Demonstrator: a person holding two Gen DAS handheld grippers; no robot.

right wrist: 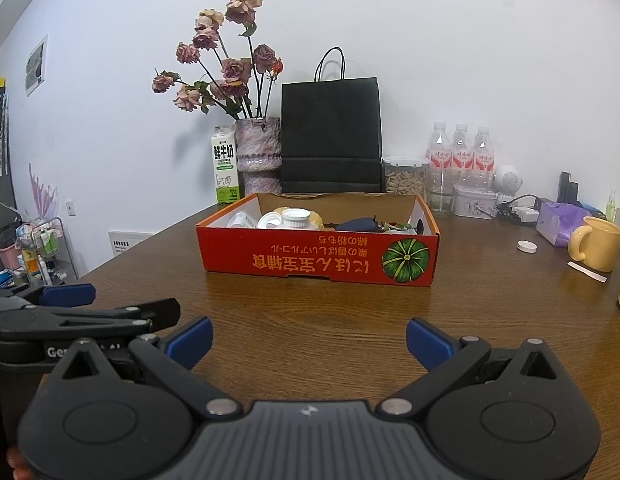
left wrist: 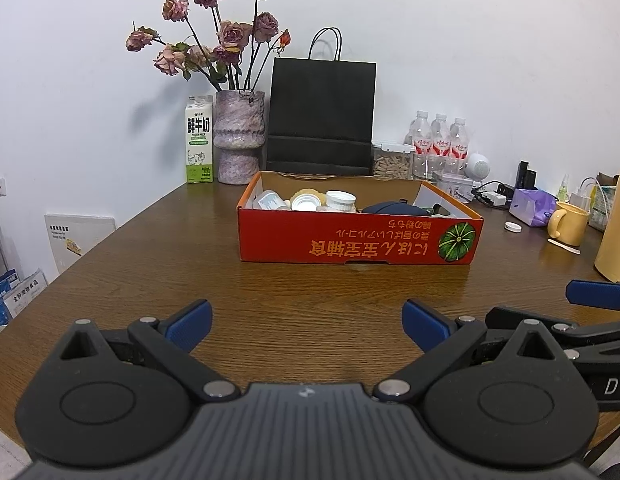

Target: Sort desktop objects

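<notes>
Both grippers hover low over the near edge of a wooden table point(left wrist: 310, 280), side by side and pointing at the wall. The left gripper point(left wrist: 307, 326) has its blue-padded jaws spread wide with nothing between them; the right gripper point(right wrist: 309, 342) is spread just as wide and also empty. Ahead of them, well apart from the fingertips, sits a red box point(left wrist: 358, 240) printed with a green pumpkin, open at the top. Inside it lie white jars and caps point(left wrist: 306, 201) toward the left and a dark blue pouch point(left wrist: 394, 208) toward the right. Behind the box stand a milk carton point(left wrist: 199, 140), a vase point(left wrist: 239, 136) of dried roses, a black paper bag point(left wrist: 322, 116) and three water bottles point(left wrist: 440, 136). To the right, on the table, are a small white lid point(left wrist: 513, 227) and a yellow mug point(left wrist: 568, 223).
</notes>
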